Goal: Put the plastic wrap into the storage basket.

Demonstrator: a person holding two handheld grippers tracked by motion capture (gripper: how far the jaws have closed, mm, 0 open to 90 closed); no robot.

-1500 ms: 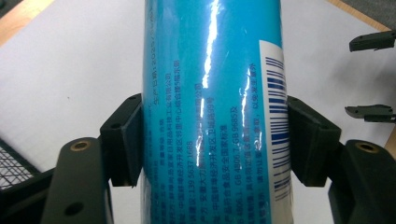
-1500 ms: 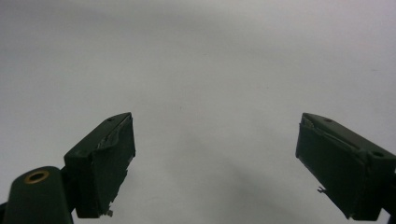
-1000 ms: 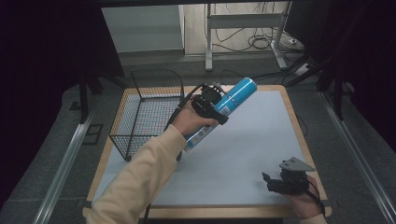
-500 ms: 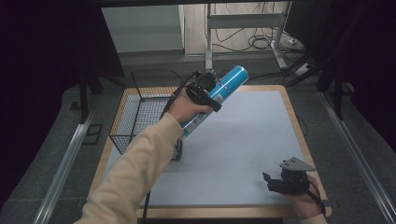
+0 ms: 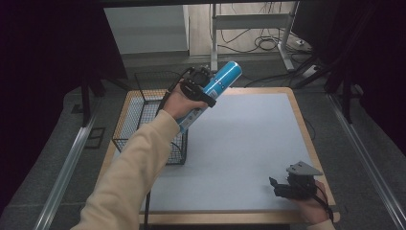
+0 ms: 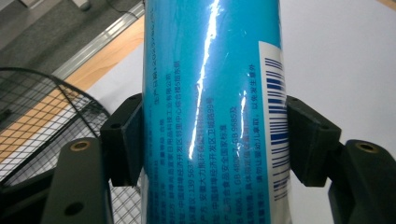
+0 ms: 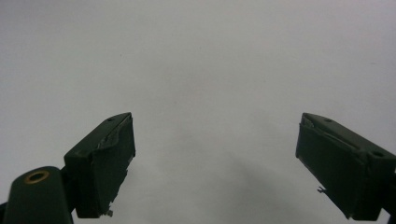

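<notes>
Blue aerosol can, held aloft by the left gripper (image 5: 205,91)

Glossy cylindrical can (image 5: 215,93) with barcode label, tilted, clamped between the left fingers (image 6: 122,140) above the black wire basket's (image 5: 128,125) right rim. Right gripper (image 5: 283,188): fingers (image 7: 100,163) spread wide, empty, over smooth matte worktop (image 5: 249,139); broad open surface between, wooden edge around.

We see our left gripper (image 6: 212,140) clamped on a blue can (image 6: 210,102), pads pressing both its sides, with a black wire basket (image 6: 42,112) on the left.
</notes>
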